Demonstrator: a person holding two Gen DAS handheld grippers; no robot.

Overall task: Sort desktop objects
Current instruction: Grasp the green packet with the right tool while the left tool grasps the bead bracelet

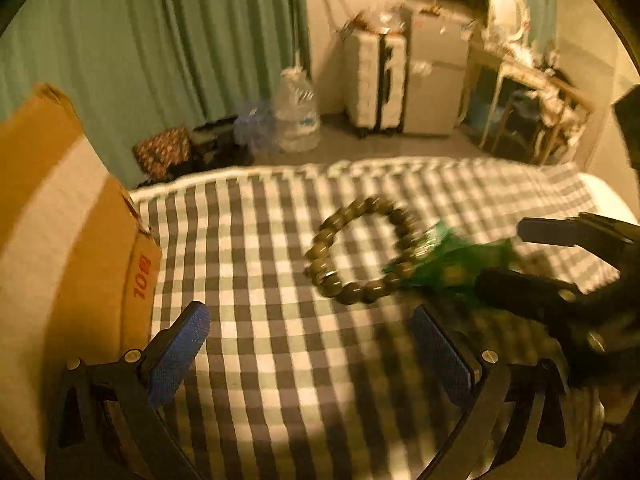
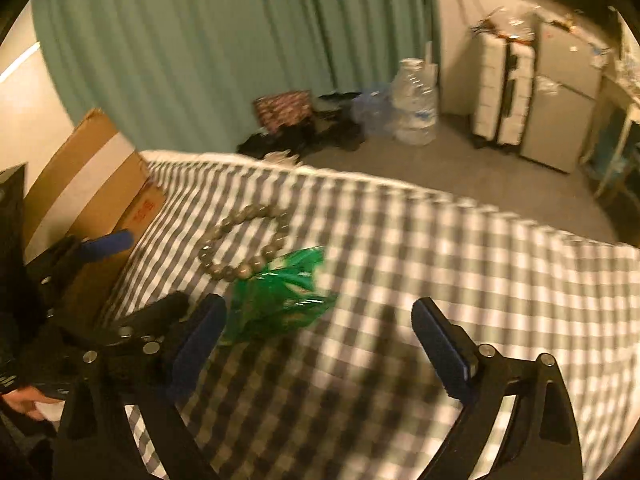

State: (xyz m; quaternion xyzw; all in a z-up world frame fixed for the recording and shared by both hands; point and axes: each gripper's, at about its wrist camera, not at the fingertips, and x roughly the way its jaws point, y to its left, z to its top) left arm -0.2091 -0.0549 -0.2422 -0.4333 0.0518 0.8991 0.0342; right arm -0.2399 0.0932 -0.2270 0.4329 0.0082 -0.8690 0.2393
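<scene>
Where the left wrist view looks down, the left gripper (image 1: 310, 344) stands wide apart with nothing between its blue-padded fingers (image 1: 180, 354), above a grey-and-white checked cloth (image 1: 260, 240). A round bracelet of dull olive beads (image 1: 360, 250) lies ahead, touching a crumpled green plastic wrapper (image 1: 448, 260); a brown cardboard box (image 1: 60, 220) stands left. Seen from the right wrist, the right gripper (image 2: 320, 344) also gapes empty; the wrapper (image 2: 280, 296) lies just beside its left finger, the bracelet (image 2: 246, 242) beyond.
</scene>
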